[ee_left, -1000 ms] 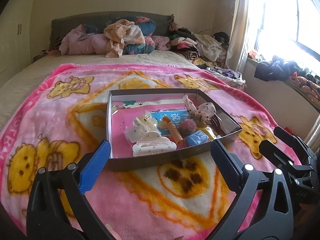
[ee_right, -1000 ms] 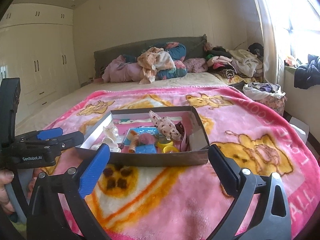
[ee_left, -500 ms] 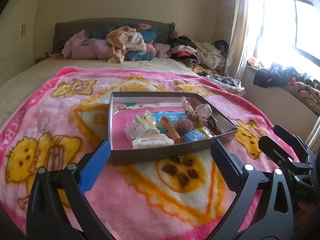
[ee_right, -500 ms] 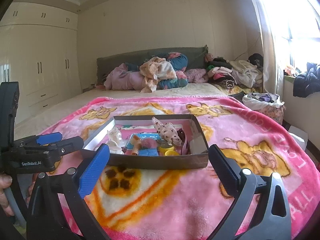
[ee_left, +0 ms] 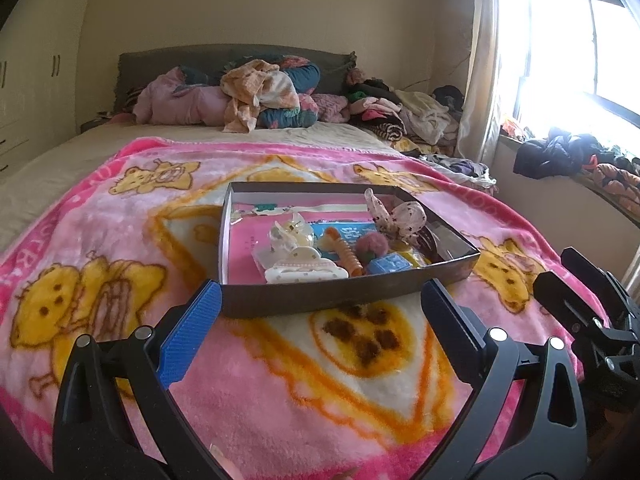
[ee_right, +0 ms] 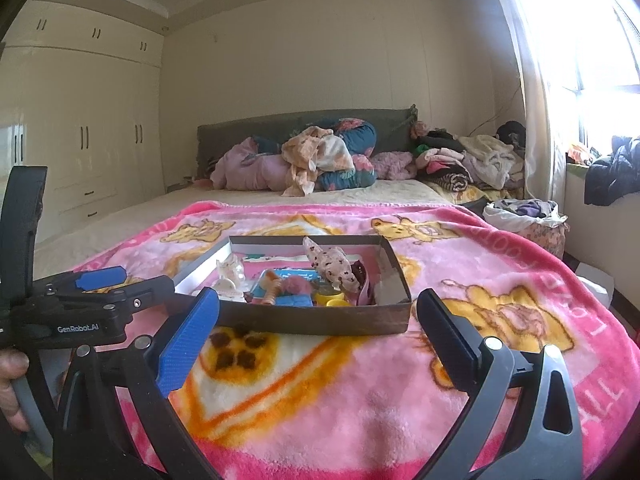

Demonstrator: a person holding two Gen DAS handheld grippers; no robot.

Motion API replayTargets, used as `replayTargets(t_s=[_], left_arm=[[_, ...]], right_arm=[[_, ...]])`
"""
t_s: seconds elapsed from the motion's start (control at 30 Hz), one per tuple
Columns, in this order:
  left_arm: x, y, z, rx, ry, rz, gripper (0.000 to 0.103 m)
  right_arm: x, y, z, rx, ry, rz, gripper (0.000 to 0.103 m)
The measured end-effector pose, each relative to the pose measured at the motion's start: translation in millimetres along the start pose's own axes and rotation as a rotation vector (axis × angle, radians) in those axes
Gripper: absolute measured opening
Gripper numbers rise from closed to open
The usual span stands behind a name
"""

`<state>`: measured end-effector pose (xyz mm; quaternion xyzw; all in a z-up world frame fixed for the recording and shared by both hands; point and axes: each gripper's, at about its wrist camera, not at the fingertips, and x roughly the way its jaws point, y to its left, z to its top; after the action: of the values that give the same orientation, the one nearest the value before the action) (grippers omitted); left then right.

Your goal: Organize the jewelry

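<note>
A shallow dark cardboard box (ee_left: 320, 298) (ee_right: 312, 322) lies on the pink blanket. It holds several hair accessories: a white claw clip (ee_left: 306, 270), a clear clip (ee_left: 290, 236) (ee_right: 230, 270), an orange spiral tie (ee_left: 346, 252), a pink pompom (ee_left: 372, 245) (ee_right: 298, 285), a dotted fabric bow (ee_left: 396, 216) (ee_right: 330, 264) and a blue block (ee_left: 388, 264). My left gripper (ee_left: 320, 328) is open and empty, short of the box's near wall. My right gripper (ee_right: 316, 332) is open and empty, also in front of the box. Each gripper shows at the edge of the other's view.
The pink cartoon blanket (ee_left: 280, 380) covers the bed's near half. Piled clothes and pillows (ee_left: 260, 92) lie at the headboard. A laundry bag (ee_right: 524, 216) and a window sill with clothes (ee_left: 580, 156) are at the right. Wardrobes (ee_right: 80, 140) stand at the left.
Both grippers have pulled back and tilted up, so the box looks smaller and more of the room shows. Both stay open and empty. The box's contents have not moved.
</note>
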<state>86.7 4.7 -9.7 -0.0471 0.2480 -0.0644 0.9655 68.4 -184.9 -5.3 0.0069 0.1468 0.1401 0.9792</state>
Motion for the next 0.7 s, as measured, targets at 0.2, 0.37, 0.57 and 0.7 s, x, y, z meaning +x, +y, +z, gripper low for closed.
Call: replayTargets(t_s=[0.2,0.37,0.57,0.7], left_arm=[[-1.0,-4.1,-7.5,0.009,0.003,0.039,0.091],[-2.1,-6.0,-8.7,0.014,-0.001,0.051,0.091],[-3.9,-7.5,-9.3,0.019,-0.008,0.050,0.091],[-5.0,-7.8,-9.1,0.020,-0.009,0.048,0.091]], right_arm=[[-5.4,-2.0,-3.8,-0.010,-0.037,-0.011,0.097],[-5.0,-2.1,-8.1,-0.011,-0.020,-0.012,0.097],[-5.9,0.9,-10.0,-0.015,-0.015,-0.004,0.097],[-6.1,1.4,-10.3,-0.015,-0.016,-0.005,0.097]])
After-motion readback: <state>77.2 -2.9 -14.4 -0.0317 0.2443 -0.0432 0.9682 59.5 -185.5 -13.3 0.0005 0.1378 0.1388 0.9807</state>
